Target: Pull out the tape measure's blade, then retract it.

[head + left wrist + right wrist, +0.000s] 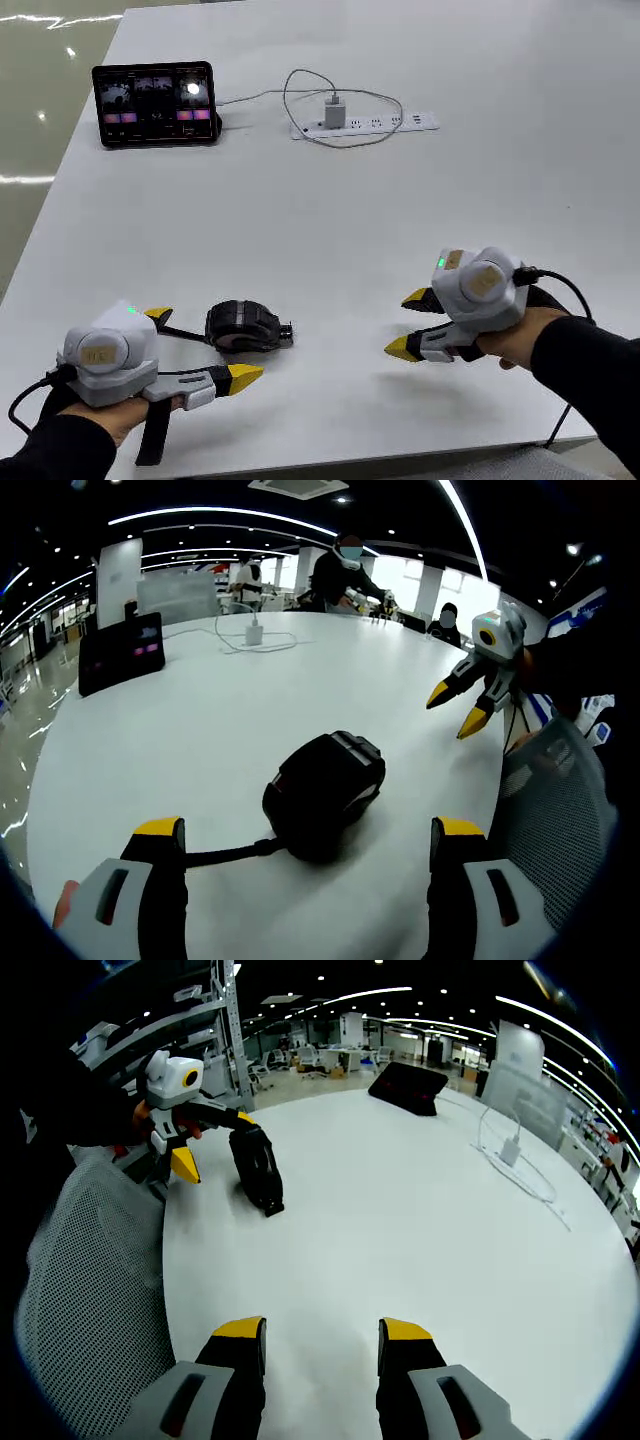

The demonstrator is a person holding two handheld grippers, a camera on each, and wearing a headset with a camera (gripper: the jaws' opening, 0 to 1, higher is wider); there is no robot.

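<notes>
A black tape measure (243,326) lies on the white table (330,230) near the front left, its blade inside the case. A thin black strap (180,333) runs from it toward the left. My left gripper (200,345) is open, its yellow-tipped jaws on either side of the case without touching it. In the left gripper view the tape measure (325,790) sits just ahead of that gripper (307,832). My right gripper (408,322) is open and empty, well to the right of the case, pointing left. The right gripper view shows its own tips (322,1330) and the tape measure (257,1165) far off.
A tablet (155,103) stands at the back left. A white power strip (365,125) with a charger and looped cable lies at the back centre. The table's front edge (380,455) is close to both hands. A grey mesh chair (90,1290) stands by that edge.
</notes>
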